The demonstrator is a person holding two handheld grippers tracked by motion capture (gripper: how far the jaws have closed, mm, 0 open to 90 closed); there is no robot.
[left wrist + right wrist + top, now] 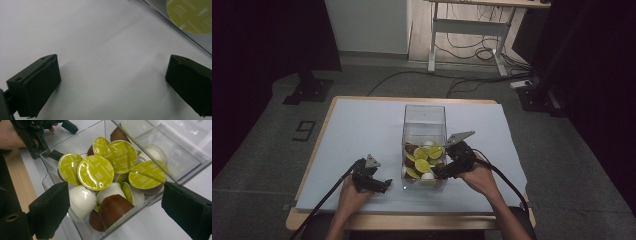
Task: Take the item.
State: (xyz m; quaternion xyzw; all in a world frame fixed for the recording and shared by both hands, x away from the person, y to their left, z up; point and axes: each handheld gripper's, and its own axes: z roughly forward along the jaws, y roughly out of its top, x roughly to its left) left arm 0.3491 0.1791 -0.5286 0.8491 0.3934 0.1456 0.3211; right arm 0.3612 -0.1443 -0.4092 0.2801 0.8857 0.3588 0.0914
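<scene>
A: Nearest the person, the left gripper (384,186) rests low on the white table sheet (100,37), jaws spread wide with bare sheet between them, gripping nothing. Its own view catches a yellow-green foil lid behind a clear wall at the top right.

B: And the other one?

A: The right gripper (112,210) also has its jaws well apart, nothing pressed between the pads. It hangs at the near right edge of the clear plastic box (424,116), tilted toward the inside.

B: What lies in front of it?

A: A heap of coffee capsules (96,172) with yellow-green foil lids, white and brown cups, piled in the near end of the box. One brown capsule (113,207) sits between the jaws, possibly just below the pads; contact is hard to judge.
</scene>
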